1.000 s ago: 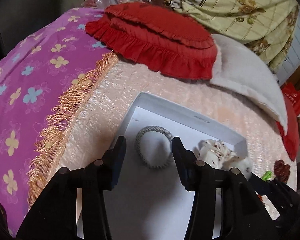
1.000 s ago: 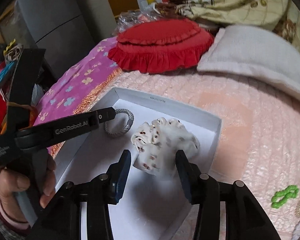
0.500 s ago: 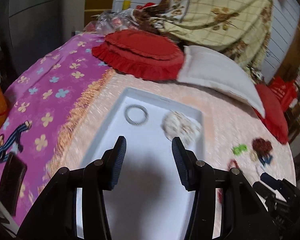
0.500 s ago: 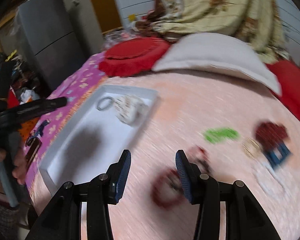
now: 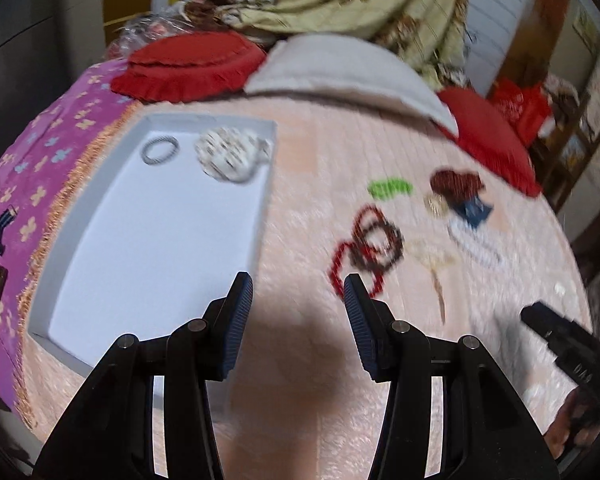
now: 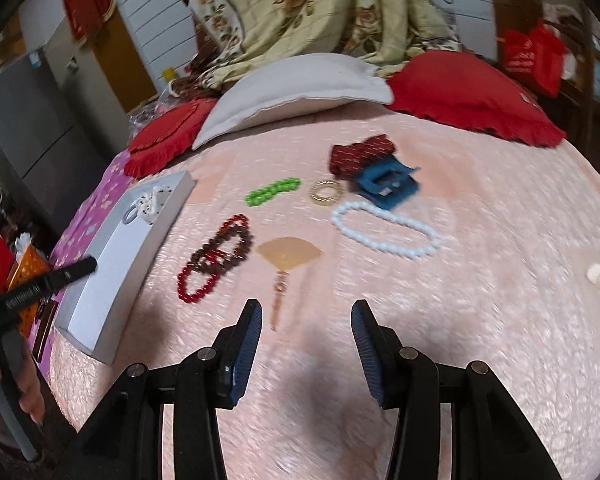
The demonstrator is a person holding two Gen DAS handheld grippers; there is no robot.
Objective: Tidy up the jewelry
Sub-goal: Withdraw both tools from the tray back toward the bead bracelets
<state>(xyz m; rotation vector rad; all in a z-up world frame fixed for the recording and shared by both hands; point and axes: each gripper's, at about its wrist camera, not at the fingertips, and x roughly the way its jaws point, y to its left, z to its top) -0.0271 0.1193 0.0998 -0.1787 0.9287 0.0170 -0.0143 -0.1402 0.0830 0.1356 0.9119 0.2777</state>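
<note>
A white tray [image 5: 100, 256] lies on the pink bedspread at left; it holds a silver bangle [image 5: 160, 151] and a white spotted scrunchie [image 5: 230, 154]. The tray also shows in the right wrist view [image 6: 112, 276]. Loose on the bedspread are red and dark bead bracelets [image 6: 216, 260], a green bead bracelet [image 6: 273, 191], a gold ring bracelet [image 6: 326, 192], a white pearl necklace [image 6: 384, 232], a fan-shaped pendant [image 6: 290, 256], a blue clip [image 6: 388, 182] and a dark red scrunchie [image 6: 360, 152]. My left gripper [image 5: 298, 296] is open and empty above the bedspread, right of the tray. My right gripper [image 6: 306, 322] is open and empty, short of the fan pendant.
Red frilled cushions [image 6: 472, 92] and a grey-white pillow [image 6: 296, 88] lie at the far side of the bed. A purple flowered sheet [image 5: 40, 160] borders the tray on the left. A small white hair ornament [image 6: 599, 276] lies at far right.
Both grippers have pulled back from the tray and swung right over the bedspread. The bangle and the white scrunchie stay in the tray. Both grippers stay open.
</note>
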